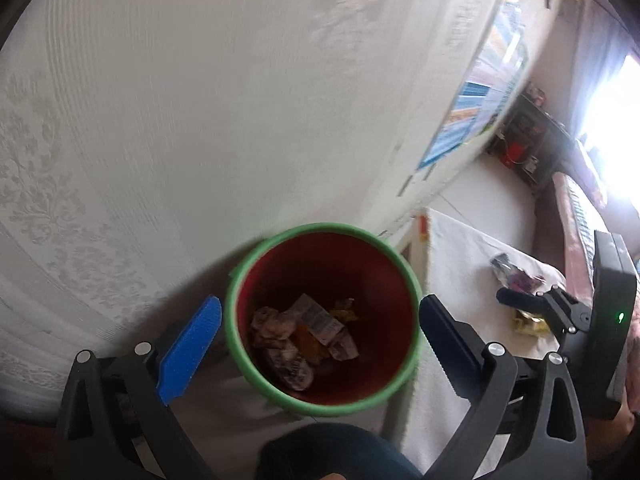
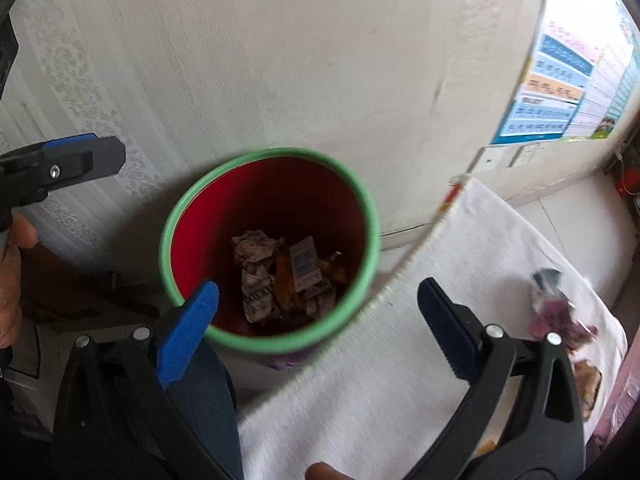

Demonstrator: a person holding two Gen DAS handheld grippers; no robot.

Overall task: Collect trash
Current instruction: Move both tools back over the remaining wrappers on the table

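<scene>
A red bin with a green rim (image 1: 240, 280) stands on the floor against the wall, and crumpled wrappers (image 1: 304, 332) lie at its bottom. My left gripper (image 1: 320, 308) hangs over the bin's mouth, open, with nothing between its blue pads. My right gripper (image 2: 318, 288) is also open and empty, above the bin's (image 2: 176, 216) near right rim and the edge of a white cloth (image 2: 400, 380). More wrappers (image 2: 556, 304) lie on that cloth to the right. One of the left gripper's fingers (image 2: 92, 156) shows at the left of the right wrist view.
The cloth-covered table (image 1: 460, 264) stands right of the bin, with a dark wrapper (image 1: 516, 276) and a yellow one (image 1: 528, 324) on it. A patterned wall (image 1: 200, 120) rises just behind the bin. A person's knee in dark blue (image 1: 328, 452) is below the bin.
</scene>
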